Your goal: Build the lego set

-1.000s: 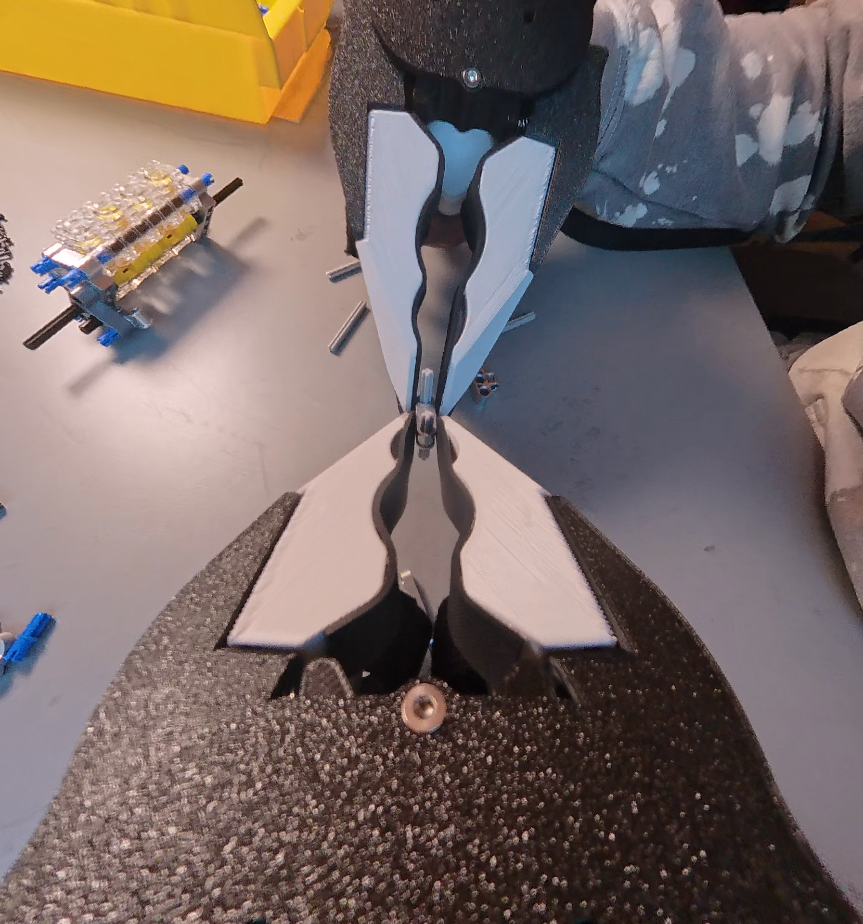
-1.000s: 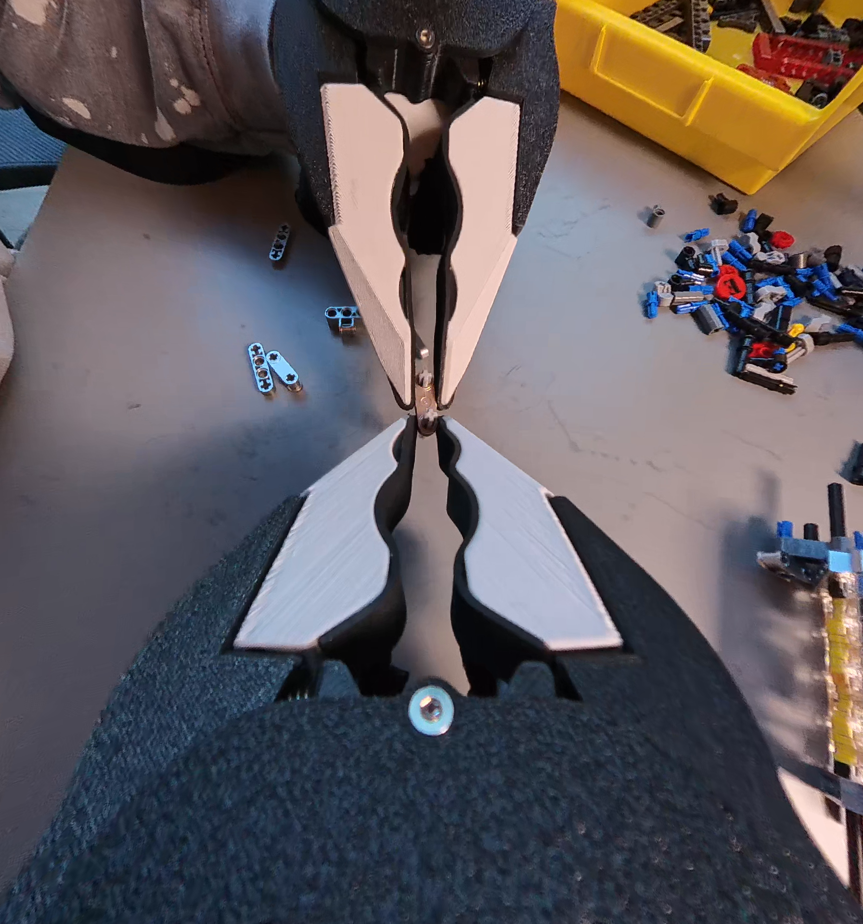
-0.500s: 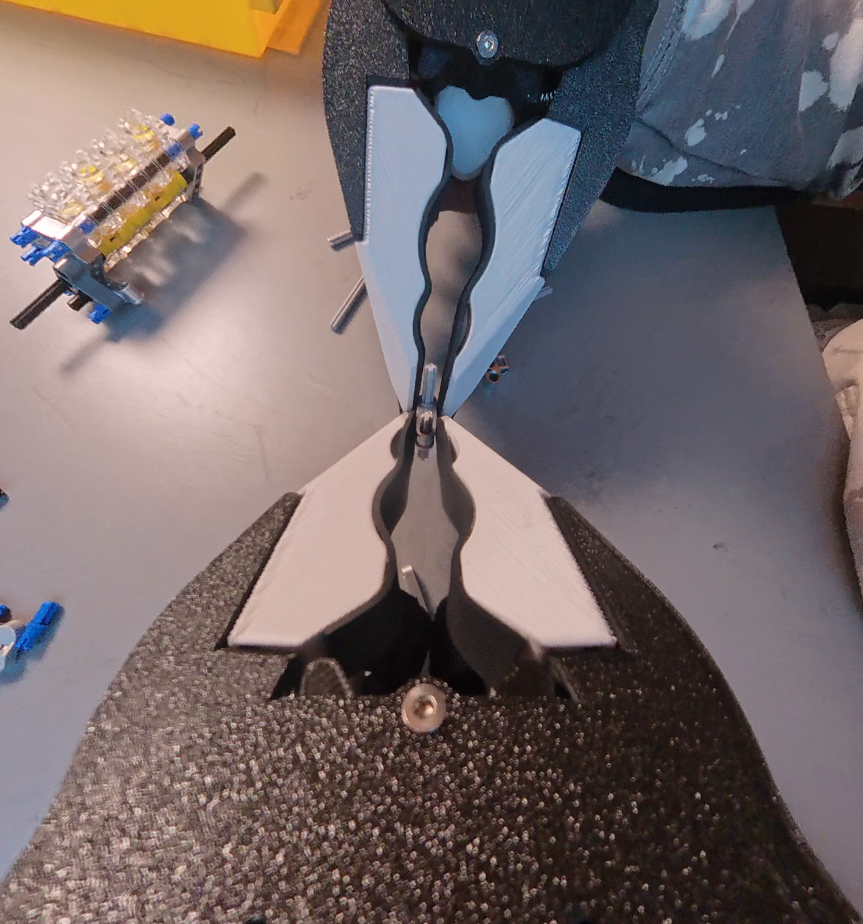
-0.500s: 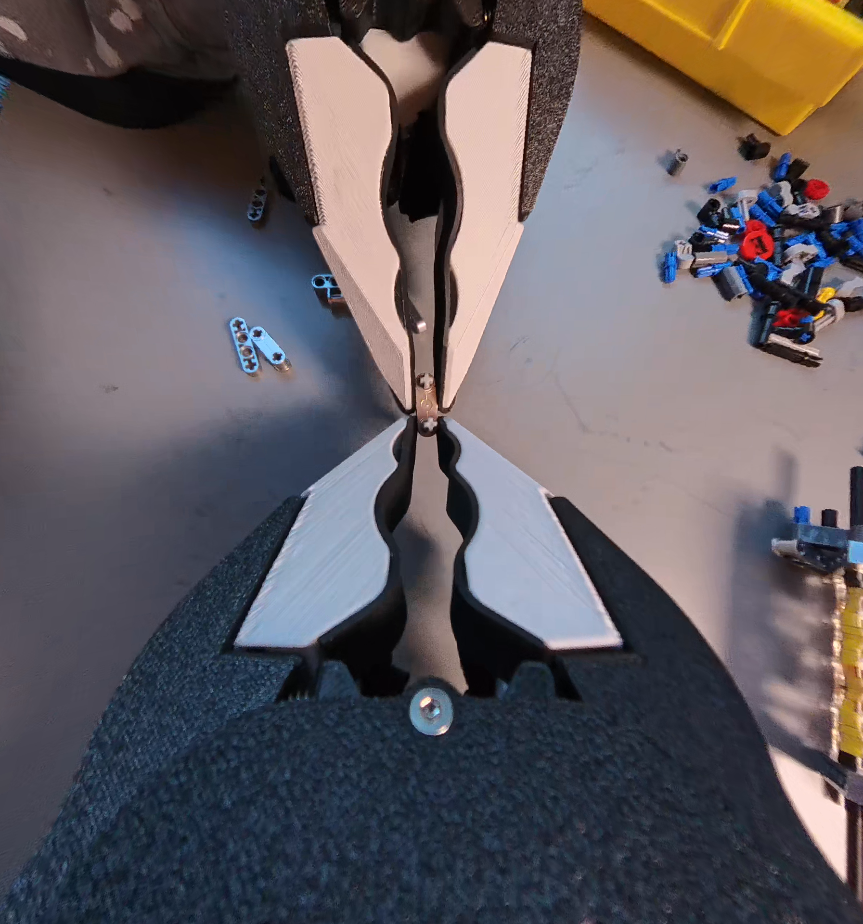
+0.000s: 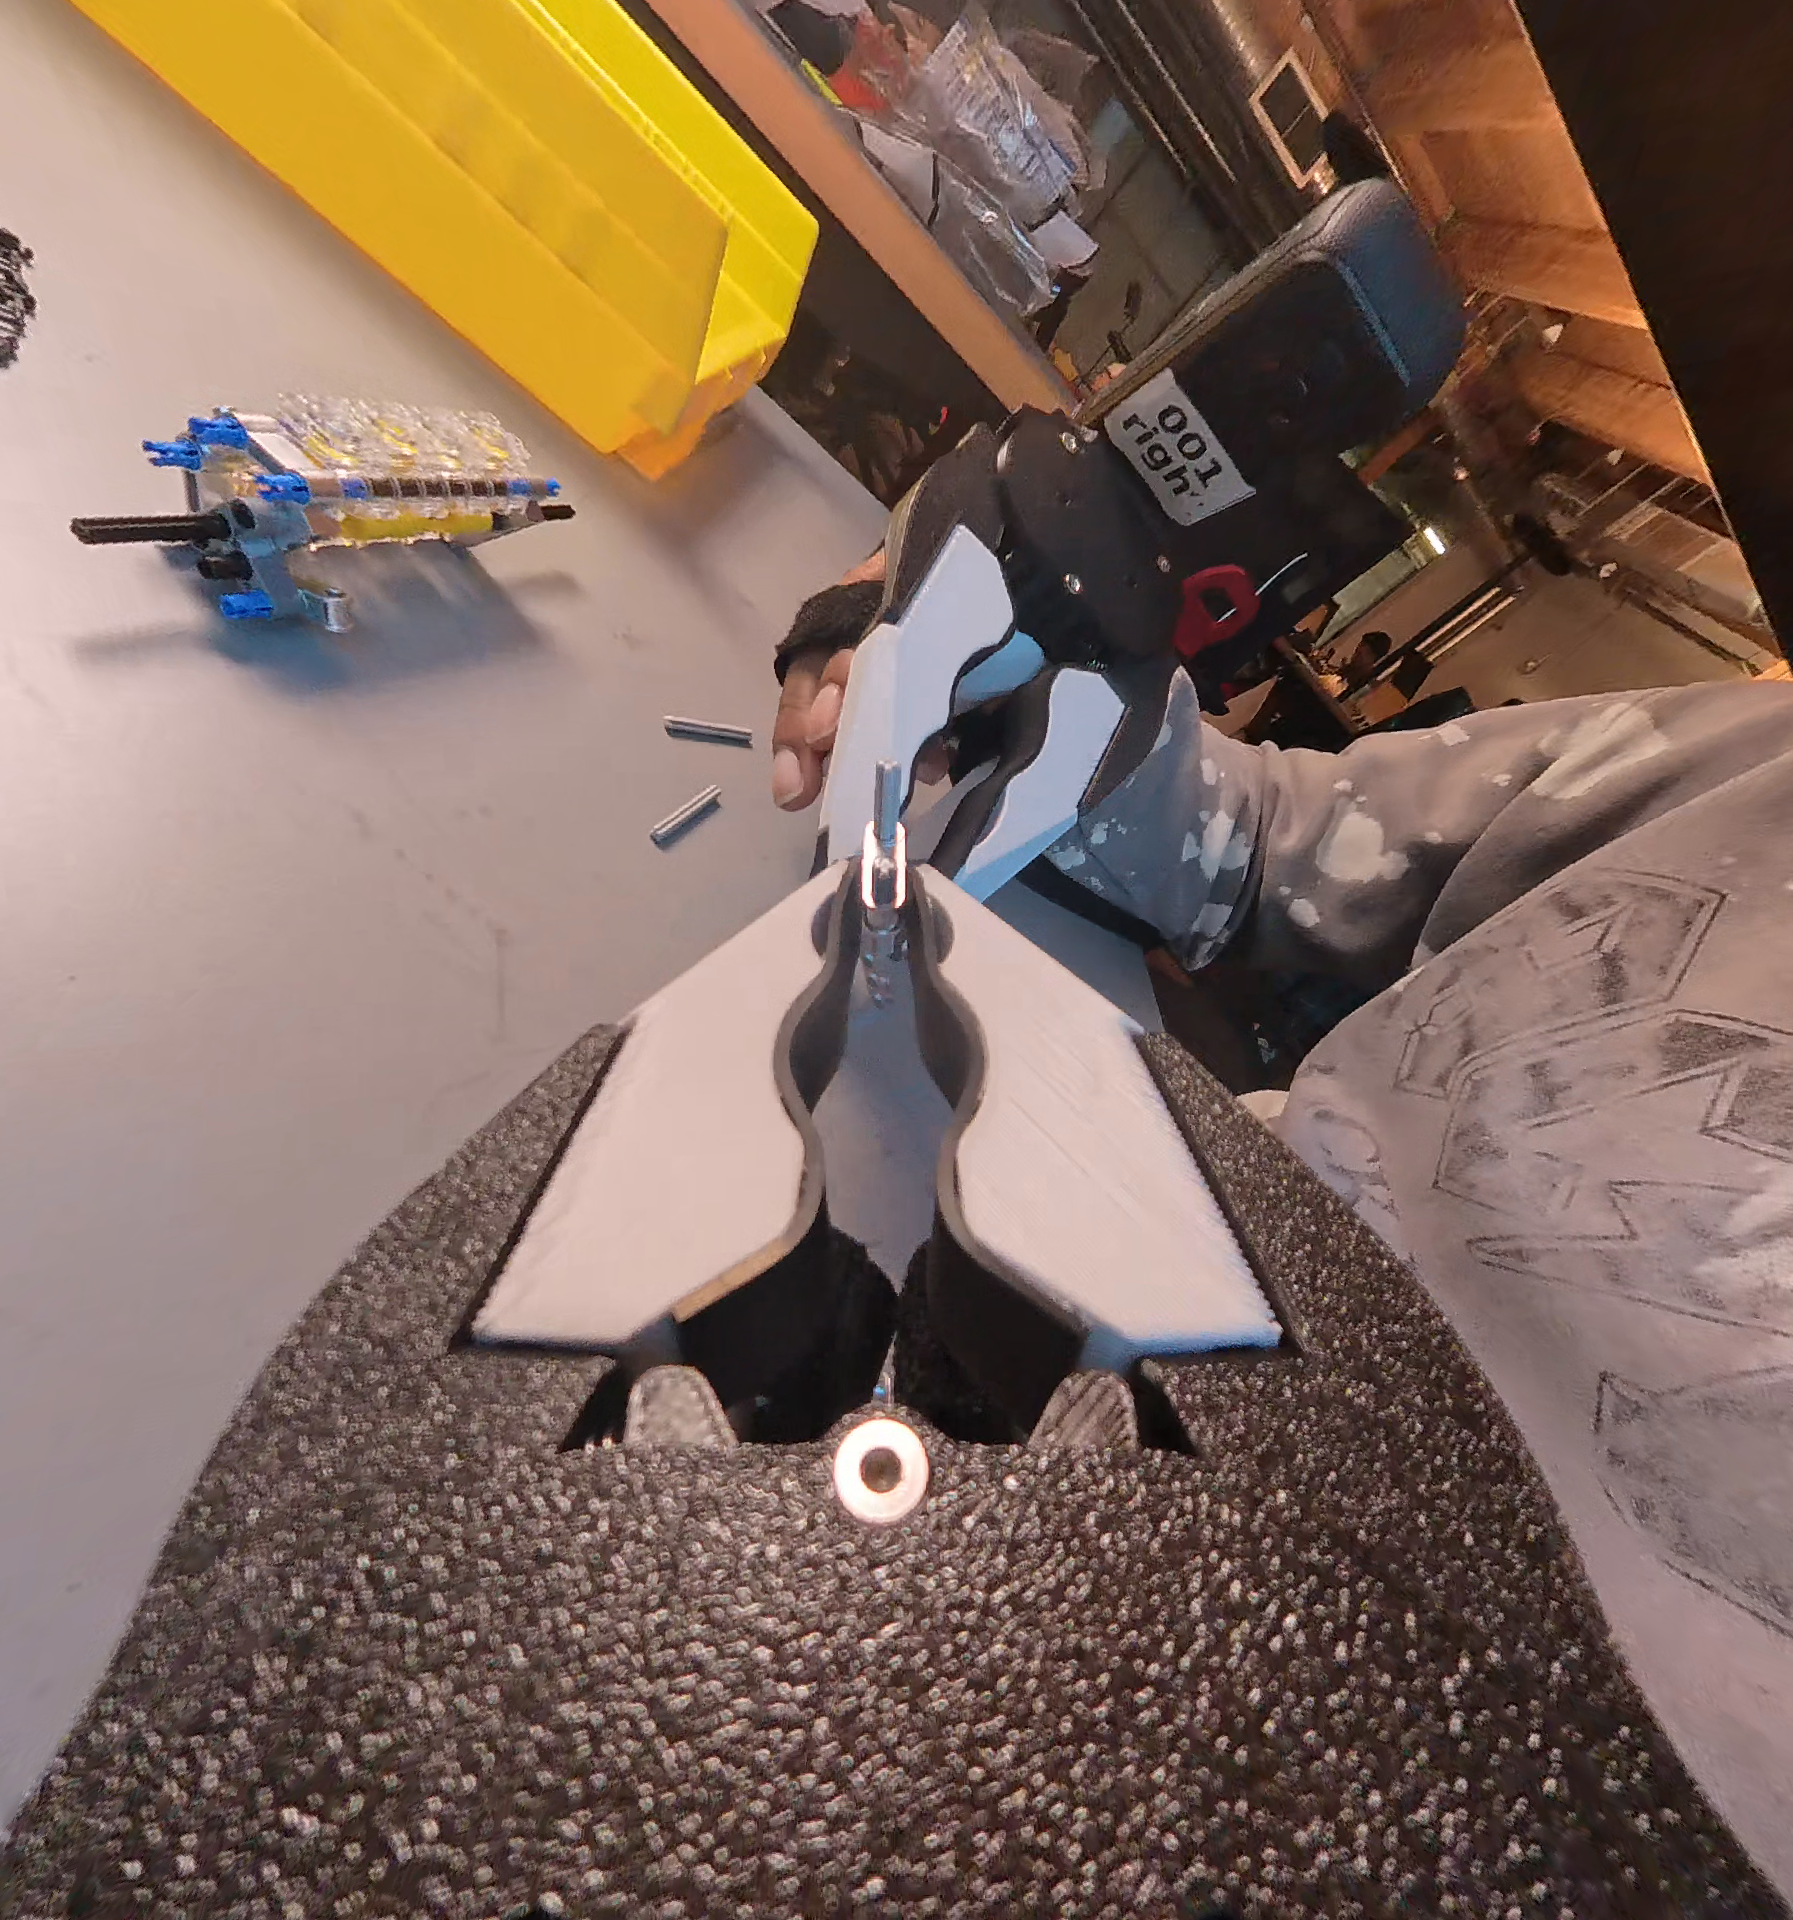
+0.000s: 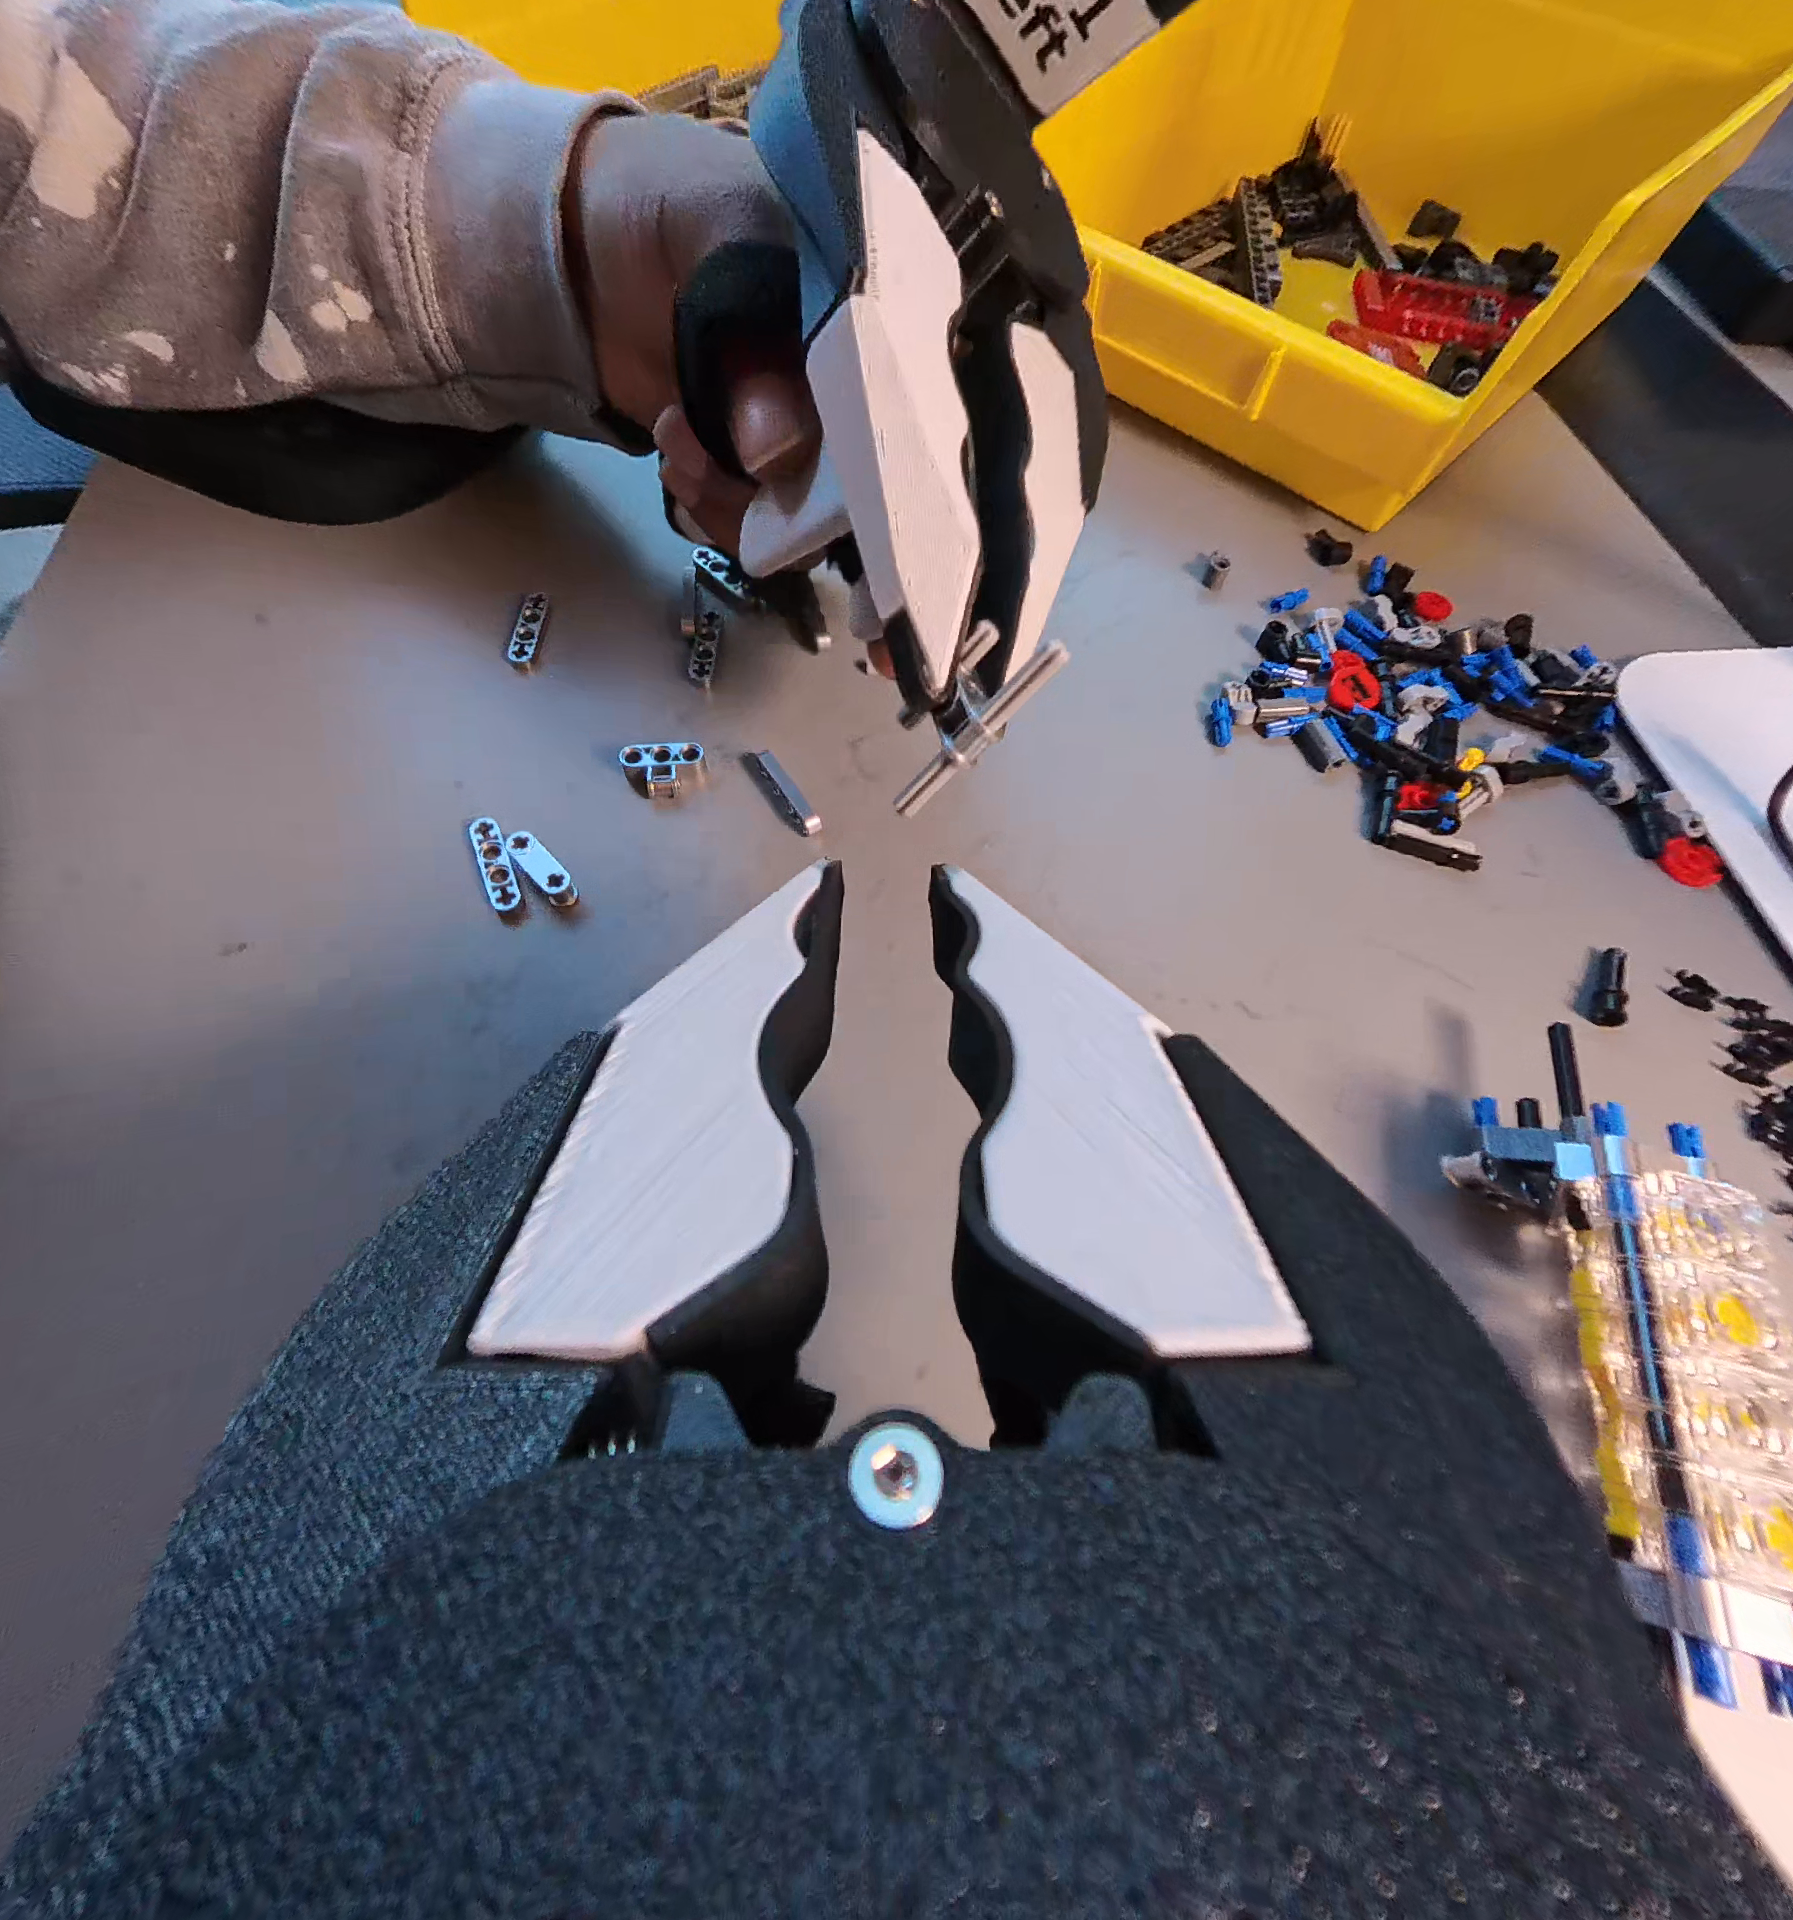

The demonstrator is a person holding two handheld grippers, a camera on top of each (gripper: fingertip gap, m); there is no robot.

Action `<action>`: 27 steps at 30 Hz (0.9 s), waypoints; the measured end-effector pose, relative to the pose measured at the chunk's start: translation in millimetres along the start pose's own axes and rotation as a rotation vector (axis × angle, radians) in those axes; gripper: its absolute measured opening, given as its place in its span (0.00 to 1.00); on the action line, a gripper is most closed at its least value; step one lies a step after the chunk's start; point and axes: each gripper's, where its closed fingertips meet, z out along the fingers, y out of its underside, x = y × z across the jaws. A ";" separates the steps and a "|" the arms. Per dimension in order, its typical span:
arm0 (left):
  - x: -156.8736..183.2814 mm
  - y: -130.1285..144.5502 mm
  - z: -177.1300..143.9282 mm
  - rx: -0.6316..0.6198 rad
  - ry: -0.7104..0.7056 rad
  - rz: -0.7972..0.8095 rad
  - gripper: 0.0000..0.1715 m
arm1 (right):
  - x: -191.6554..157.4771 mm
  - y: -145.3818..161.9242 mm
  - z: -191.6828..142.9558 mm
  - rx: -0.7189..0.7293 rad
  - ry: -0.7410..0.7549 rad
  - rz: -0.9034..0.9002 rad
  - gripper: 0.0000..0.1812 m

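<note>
My left gripper (image 5: pixel 884 896) is shut on a small grey link with a thin grey axle (image 5: pixel 884 800) pushed through it, held above the table. In the right wrist view the left gripper (image 6: pixel 959 698) hangs tilted with the axle (image 6: pixel 923 784) crosswise at its tips. My right gripper (image 6: pixel 884 875) is open and empty, a short way below and in front of the axle. In the left wrist view its white fingers (image 5: pixel 881 707) stand just behind the held piece, apart from it.
A yellow bin (image 6: pixel 1287 364) of parts stands at the back. A pile of small blue, black and red parts (image 6: pixel 1432 717), loose grey links (image 6: pixel 518 873) (image 6: pixel 663 764) and two grey axles (image 5: pixel 705 730) lie on the table. A clear-and-yellow assembly (image 6: pixel 1650 1299) sits at right. My two grippers' fingertips are within a few centimetres of each other.
Both grippers were shut tip to tip on the small grey piece. My right gripper has opened and drawn back; the left has lifted and tilted away with the piece and axle.
</note>
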 end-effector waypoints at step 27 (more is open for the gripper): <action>13.2 -3.0 -8.5 0.059 0.279 -0.376 0.03 | 6.2 -29.7 -8.9 0.104 0.212 -0.334 0.33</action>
